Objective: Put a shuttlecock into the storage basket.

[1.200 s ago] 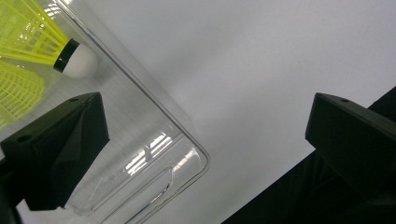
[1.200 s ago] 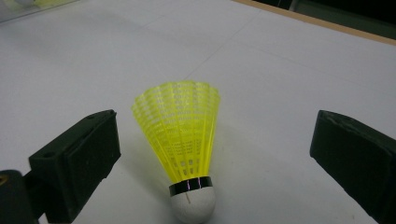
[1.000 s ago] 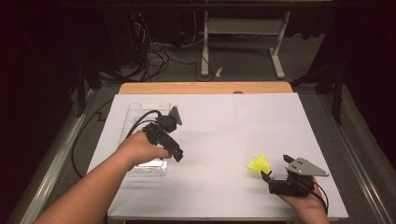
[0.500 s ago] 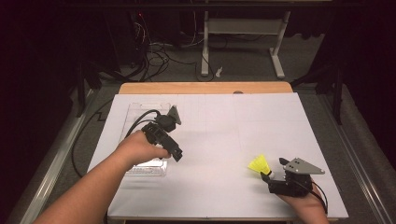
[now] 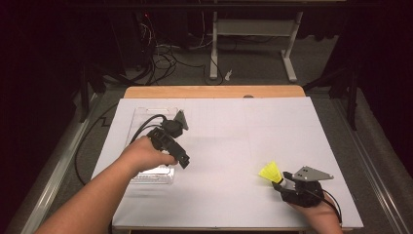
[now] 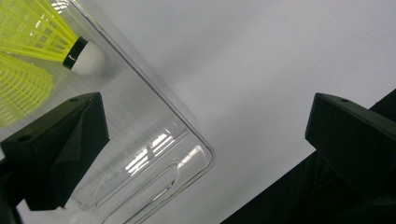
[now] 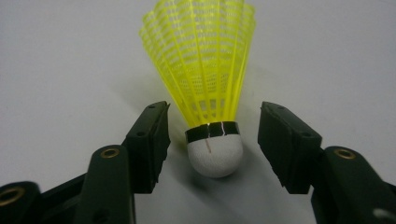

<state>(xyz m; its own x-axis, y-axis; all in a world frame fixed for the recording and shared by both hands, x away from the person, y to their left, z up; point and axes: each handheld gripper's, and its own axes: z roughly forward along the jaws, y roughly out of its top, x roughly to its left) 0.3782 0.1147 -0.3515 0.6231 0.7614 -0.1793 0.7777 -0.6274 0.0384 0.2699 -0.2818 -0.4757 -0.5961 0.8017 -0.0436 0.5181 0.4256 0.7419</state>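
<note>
Two grippers: one in each of the person's hands, over a white-covered table (image 5: 234,146).
Far left: a clear plastic tray (image 5: 146,114) lies near the table's left edge, under the left hand.
Tray contents: in the left gripper view, two yellow shuttlecocks (image 6: 32,32) lie inside it; one shows its white cork and black band, the other its mesh skirt alone.
Left gripper (image 5: 182,161): jaws spread wide and holding nothing. In its own view one jaw hangs over the tray's rounded corner (image 6: 201,149) and the other over bare table.
Middle: bare white table, nothing lying on it.
Loose shuttlecock (image 7: 210,93): yellow, on the table at the right front, well apart from the tray.
Right gripper (image 5: 277,180): jaws spread, one on each side of the cork (image 7: 215,154) and not yet touching it.
Key relation: the shuttlecock's long axis runs straight away from the right gripper, cork toward the jaws and skirt flaring outward.
Likely next move: a plain squeeze would catch the cork or the base of the skirt; the right hand is far nearer than the left.
</note>
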